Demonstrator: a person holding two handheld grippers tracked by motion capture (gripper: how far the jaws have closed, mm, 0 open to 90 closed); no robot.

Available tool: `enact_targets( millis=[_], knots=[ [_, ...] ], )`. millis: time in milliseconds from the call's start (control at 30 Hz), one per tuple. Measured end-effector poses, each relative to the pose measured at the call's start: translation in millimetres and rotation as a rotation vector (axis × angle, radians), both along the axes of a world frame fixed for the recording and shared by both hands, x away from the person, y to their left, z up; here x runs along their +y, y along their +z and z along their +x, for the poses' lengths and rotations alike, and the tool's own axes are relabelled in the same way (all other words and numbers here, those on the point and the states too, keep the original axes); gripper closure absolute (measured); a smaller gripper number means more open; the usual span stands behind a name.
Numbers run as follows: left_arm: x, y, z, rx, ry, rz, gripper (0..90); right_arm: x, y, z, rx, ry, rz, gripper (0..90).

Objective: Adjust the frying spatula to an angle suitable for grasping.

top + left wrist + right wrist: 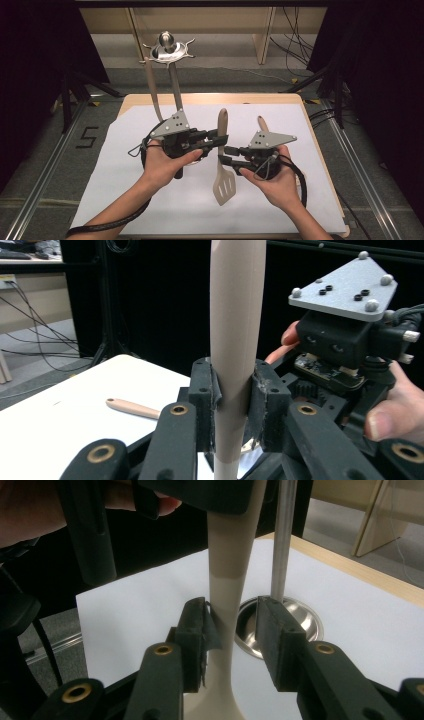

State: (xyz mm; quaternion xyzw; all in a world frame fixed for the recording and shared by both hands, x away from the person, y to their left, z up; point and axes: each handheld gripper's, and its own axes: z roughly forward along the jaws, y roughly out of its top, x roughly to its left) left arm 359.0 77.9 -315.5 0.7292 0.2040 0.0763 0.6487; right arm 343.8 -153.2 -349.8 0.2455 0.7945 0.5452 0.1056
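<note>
While in left claw (235, 405), spatula (236, 340) upright

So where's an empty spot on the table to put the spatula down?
The white sheet is bare near the front edge, below both hands, and along its far right strip. It is crowded in the middle: left gripper, right gripper, spatula, wooden handle and rack stand.

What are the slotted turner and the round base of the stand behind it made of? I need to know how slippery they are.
The slotted turner looks like matte beige plastic or silicone: uniform colour, no grain, no glare. The stand's round base looks like polished metal, likely steel: mirror-like, with bright reflections.
</note>
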Motion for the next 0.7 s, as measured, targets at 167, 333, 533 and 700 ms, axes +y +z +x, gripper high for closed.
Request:
enact_targets(
  millis=[167,333,533,700],
  knots=[
    [-0.5,0.9,0.2,0.001,-0.015,-0.002,73.6,0.6,1.8,0.9,0.017,0.050,-0.010,73.2],
    [1.0,1.9,0.6,0.007,-0.026,-0.015,73.6,-1.7,4.2,2.9,-0.010,0.078,0.001,73.5],
    [1.5,2.7,0.5,0.016,-0.038,-0.023,73.6,-3.0,4.1,3.9,0.010,0.094,0.016,74.2],
    [1.3,3.2,0.7,0.021,-0.053,-0.026,73.6,-4.8,2.9,7.6,-0.005,0.115,0.039,74.4]
  ],
)
